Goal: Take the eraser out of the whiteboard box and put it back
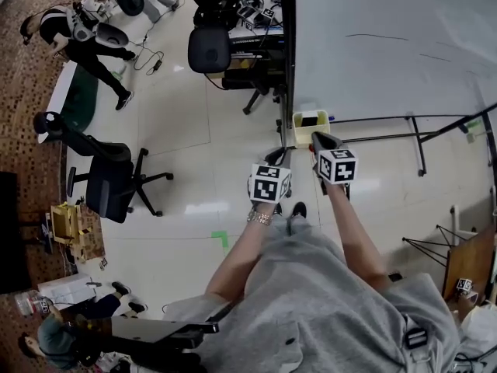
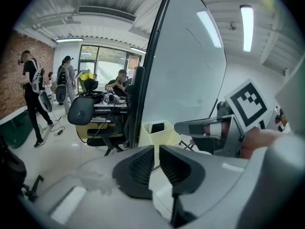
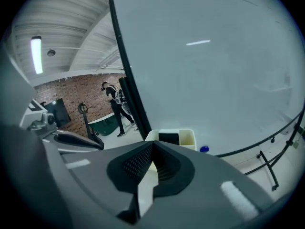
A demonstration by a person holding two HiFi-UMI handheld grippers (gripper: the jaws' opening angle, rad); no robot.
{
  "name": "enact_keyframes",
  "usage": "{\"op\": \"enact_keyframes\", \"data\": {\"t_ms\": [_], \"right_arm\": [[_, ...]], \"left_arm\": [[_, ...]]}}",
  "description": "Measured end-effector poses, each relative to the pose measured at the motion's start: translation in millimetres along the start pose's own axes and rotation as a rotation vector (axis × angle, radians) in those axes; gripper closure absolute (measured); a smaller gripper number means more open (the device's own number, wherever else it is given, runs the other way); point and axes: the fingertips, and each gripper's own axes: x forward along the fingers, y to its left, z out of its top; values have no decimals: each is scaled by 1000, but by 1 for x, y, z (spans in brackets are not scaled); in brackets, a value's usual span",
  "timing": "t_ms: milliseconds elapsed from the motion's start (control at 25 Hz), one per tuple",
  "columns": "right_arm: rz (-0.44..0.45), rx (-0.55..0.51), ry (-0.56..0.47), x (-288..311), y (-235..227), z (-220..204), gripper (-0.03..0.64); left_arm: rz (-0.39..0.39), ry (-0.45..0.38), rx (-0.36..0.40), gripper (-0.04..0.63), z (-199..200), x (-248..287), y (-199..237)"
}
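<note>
A cream whiteboard box (image 1: 301, 133) hangs at the lower left corner of the whiteboard (image 1: 388, 45). The black eraser (image 1: 311, 119) stands inside it. My right gripper (image 1: 322, 140) is shut and empty, its tip just below the box. My left gripper (image 1: 278, 158) is a little lower and to the left, jaws nearly together with nothing between them. In the left gripper view the box (image 2: 164, 138) and eraser (image 2: 157, 127) sit just beyond the left gripper (image 2: 156, 156). In the right gripper view the eraser (image 3: 168, 138) shows in the box (image 3: 188, 138) past the right gripper (image 3: 152, 151).
A black office chair (image 1: 112, 177) stands at left, another chair (image 1: 210, 49) and a cluttered desk (image 1: 252, 22) behind the board. The whiteboard's stand legs (image 1: 419, 142) run along the floor at right. People (image 1: 85, 33) stand at the far left. A small blue piece (image 3: 204, 149) sits on the board's ledge.
</note>
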Motion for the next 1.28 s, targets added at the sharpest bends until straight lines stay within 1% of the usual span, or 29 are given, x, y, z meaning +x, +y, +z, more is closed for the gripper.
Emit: {"op": "enact_keyframes", "data": {"t_ms": [160,280,440,560,720,800,920,1080,1200,1280], "right_arm": [[-3,-16,33,-14,25,-27,614],[20,-2,41,-30,55,-45,614],[46,-23,45,-50,98,-62,614],[37,-49,60,-70,127,-80,614],[11,-82,103,-94,158,-112,614],[7,-80,116,-104,166,-124,614],[7,-60,114,-114,167,-131,614],[32,-33,69,-122,164,-117,614],[51,-39,35,-131,165,-108,614],[58,-49,23,-133,161,-104,614]], "left_arm": [[-20,-19,-1,566,-7,-13,-15],[-45,-28,11,566,-16,-28,-23],[-66,-64,23,568,-27,-59,-29],[-76,-82,10,568,-49,-88,-31],[-91,-44,-15,568,-91,-109,-33],[-104,-26,-21,568,-102,-115,-38],[-113,-28,-13,568,-103,-121,-47],[-115,-53,-9,568,-87,-122,-56],[-126,-69,-23,568,-79,-124,-64],[-121,-79,-19,569,-75,-123,-67]]}}
